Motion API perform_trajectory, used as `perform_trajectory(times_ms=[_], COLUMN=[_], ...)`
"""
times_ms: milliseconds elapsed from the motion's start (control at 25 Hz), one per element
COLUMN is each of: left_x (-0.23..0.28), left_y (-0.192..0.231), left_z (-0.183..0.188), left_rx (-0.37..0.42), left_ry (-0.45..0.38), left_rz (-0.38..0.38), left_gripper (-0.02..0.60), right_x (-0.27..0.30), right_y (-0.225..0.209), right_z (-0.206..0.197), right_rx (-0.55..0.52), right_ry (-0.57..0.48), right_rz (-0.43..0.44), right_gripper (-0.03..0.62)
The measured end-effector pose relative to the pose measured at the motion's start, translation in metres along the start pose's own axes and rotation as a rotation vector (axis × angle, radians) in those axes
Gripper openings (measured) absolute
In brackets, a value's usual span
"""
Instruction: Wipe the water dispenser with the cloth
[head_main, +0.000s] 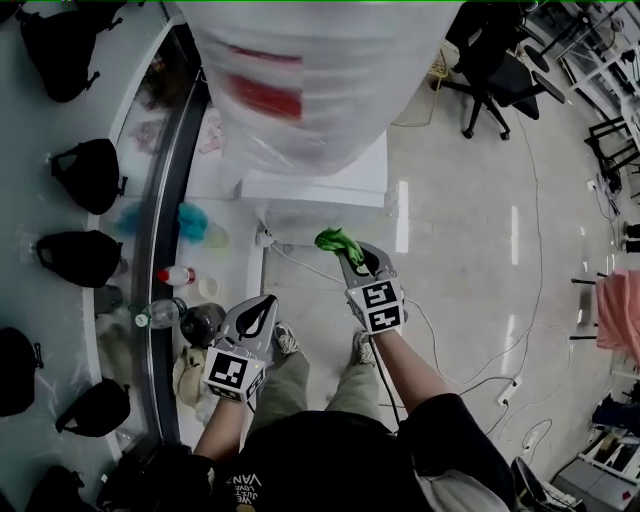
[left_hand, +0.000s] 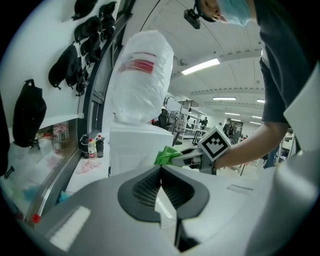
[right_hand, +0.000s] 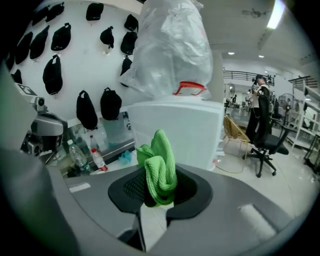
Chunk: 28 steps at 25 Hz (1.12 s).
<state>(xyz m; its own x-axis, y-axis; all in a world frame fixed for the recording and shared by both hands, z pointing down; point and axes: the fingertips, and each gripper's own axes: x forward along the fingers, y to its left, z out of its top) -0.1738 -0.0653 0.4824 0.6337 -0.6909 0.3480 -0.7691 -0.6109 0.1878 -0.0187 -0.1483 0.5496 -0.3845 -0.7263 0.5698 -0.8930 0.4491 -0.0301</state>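
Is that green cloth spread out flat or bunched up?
Bunched up: the green cloth sits folded in layers, pinched in the right hand-held gripper.

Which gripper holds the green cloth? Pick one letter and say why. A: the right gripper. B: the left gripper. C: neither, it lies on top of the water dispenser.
A: the green cloth is pinched between the jaws of the right gripper, while the left gripper is shut on nothing.

Head cam looked steeply down from over the person onto water dispenser (head_main: 312, 186), left gripper (head_main: 266, 303) & right gripper (head_main: 350, 258); L gripper cam, low behind its jaws, faced dispenser side-on, catching right gripper w/ cloth (left_hand: 165, 155); R gripper cam faced dispenser close-up; all 3 shared dispenser.
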Motion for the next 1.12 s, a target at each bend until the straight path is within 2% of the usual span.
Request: perform_trajectory(times_ms=[280, 520, 760, 1120], left_x=[-0.035, -0.061, -0.064, -0.034], left_y=[0.04, 0.068, 0.076, 0.052], left_z=[-0.005, -0.02, -0.027, -0.023], left_rx=[0.023, -0.002, -0.011, -0.001], left_ry=[0.019, 0.045, 0.061, 0.059], left_rz=[0.032, 0.077, 0.101, 0.055], left_gripper=[0.002, 0.002, 0.002, 0.002], right_x=[0.078, 0.138, 0.154, 0.103], right_y=[0.091, 0.127, 0.102, 0.006], right_z=[0.019, 0.03, 0.028, -0.009], right_rx=[-0.022, -0.054, 0.002, 0.09], right_ry=[-0.006, 0.022, 0.043, 0.079], right_rz=[0.129, 0.16, 0.092, -0.068], right_gripper=[0.091, 0.091, 0.091, 0.091])
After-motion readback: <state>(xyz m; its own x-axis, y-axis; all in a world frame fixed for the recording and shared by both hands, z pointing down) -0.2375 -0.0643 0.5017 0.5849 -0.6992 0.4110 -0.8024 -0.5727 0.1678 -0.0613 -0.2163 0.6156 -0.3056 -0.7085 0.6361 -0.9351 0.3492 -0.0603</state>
